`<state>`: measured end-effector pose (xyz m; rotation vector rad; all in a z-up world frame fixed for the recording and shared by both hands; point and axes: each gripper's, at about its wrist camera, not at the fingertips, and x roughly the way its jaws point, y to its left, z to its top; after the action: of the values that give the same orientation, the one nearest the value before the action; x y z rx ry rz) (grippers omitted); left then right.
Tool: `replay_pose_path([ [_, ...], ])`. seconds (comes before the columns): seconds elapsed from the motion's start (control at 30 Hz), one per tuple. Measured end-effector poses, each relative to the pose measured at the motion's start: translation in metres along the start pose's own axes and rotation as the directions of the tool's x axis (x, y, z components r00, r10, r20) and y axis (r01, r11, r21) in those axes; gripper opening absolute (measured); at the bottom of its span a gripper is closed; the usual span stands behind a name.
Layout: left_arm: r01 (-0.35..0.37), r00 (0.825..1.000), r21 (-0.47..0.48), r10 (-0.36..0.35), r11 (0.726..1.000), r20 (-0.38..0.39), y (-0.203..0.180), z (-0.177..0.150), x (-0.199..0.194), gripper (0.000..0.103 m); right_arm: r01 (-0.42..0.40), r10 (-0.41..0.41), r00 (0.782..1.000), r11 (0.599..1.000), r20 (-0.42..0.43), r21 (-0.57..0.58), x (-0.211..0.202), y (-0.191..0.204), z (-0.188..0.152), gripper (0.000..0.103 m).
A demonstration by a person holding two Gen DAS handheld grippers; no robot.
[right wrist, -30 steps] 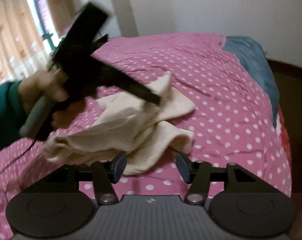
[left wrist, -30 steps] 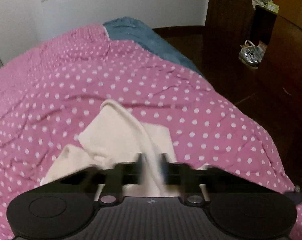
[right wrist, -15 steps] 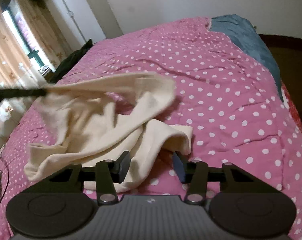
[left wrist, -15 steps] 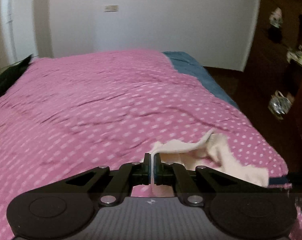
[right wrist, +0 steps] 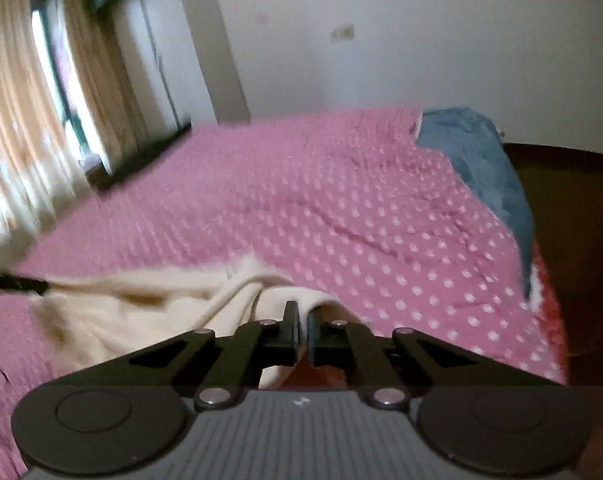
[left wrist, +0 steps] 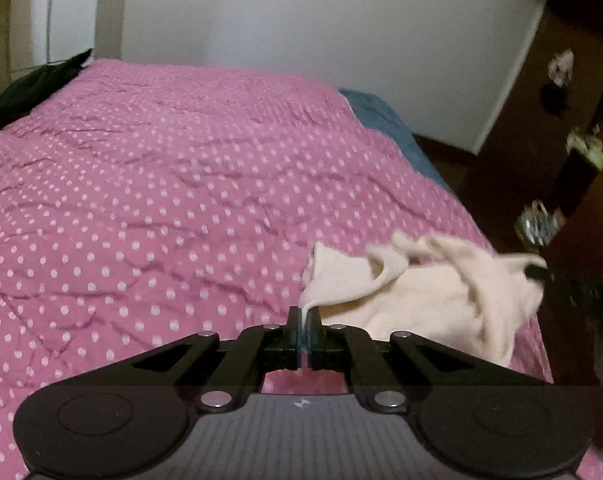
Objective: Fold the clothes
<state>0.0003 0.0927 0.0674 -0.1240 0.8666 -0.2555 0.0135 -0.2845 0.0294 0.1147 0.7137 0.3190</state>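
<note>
A cream garment (left wrist: 421, 292) hangs stretched above the pink dotted bedspread (left wrist: 161, 200) near the bed's right edge. My left gripper (left wrist: 303, 322) is shut on one thin corner of it. The cloth runs to the right, where the dark tip of the other gripper (left wrist: 535, 270) holds its far end. In the right wrist view the cream garment (right wrist: 141, 312) spreads to the left, blurred by motion. My right gripper (right wrist: 301, 324) has its jaws closed on a fold of it. The left gripper's tip (right wrist: 17, 283) pinches the opposite end.
A blue blanket (right wrist: 481, 160) lies at the bed's far right corner. Dark wooden floor (left wrist: 501, 184) and shelves with small items (left wrist: 581, 148) are beyond the right edge. Curtains and a window (right wrist: 29, 120) stand left of the bed. A black item (left wrist: 29, 92) lies at the far left.
My right gripper went from open to closed on the garment. The left gripper stayed shut, and the cloth lifted and stretched out between the two grippers.
</note>
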Motion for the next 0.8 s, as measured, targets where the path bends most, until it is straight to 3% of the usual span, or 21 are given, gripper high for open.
replay_pose_path([
  [0.1,-0.014,0.997,0.03,0.016,0.999,-0.075,0.003,-0.013,0.011,0.005,0.054,-0.056,0.997,0.998,-0.059,-0.042,0.004,0.0,-0.001,0.009],
  [0.2,-0.034,0.995,0.042,0.037,0.999,-0.089,0.007,-0.015,0.013,0.013,0.081,-0.084,0.995,0.995,-0.053,-0.064,-0.001,0.0,0.001,0.011],
  [0.27,-0.044,0.996,0.052,0.048,0.998,-0.075,0.007,-0.012,0.011,0.032,0.061,-0.064,0.997,0.995,-0.038,-0.083,-0.003,0.005,0.008,0.014],
  [0.37,-0.036,0.999,0.098,0.038,0.995,-0.024,-0.008,0.001,0.015,0.046,-0.002,-0.005,0.998,0.993,-0.056,-0.117,0.014,0.016,0.016,0.034],
  [0.57,0.022,1.0,0.203,-0.022,0.979,-0.003,-0.057,0.023,0.059,0.062,-0.066,0.045,0.992,0.982,-0.121,-0.177,0.069,0.046,0.02,0.041],
  [0.73,0.0,1.0,0.28,0.007,0.96,-0.023,-0.084,0.031,0.104,0.066,-0.049,0.017,0.986,0.98,-0.164,-0.195,0.105,0.051,0.019,0.037],
  [0.8,-0.015,0.999,0.307,0.025,0.951,-0.03,-0.092,0.033,0.121,0.065,-0.049,0.015,0.983,0.981,-0.181,-0.189,0.11,0.048,0.014,0.017],
])
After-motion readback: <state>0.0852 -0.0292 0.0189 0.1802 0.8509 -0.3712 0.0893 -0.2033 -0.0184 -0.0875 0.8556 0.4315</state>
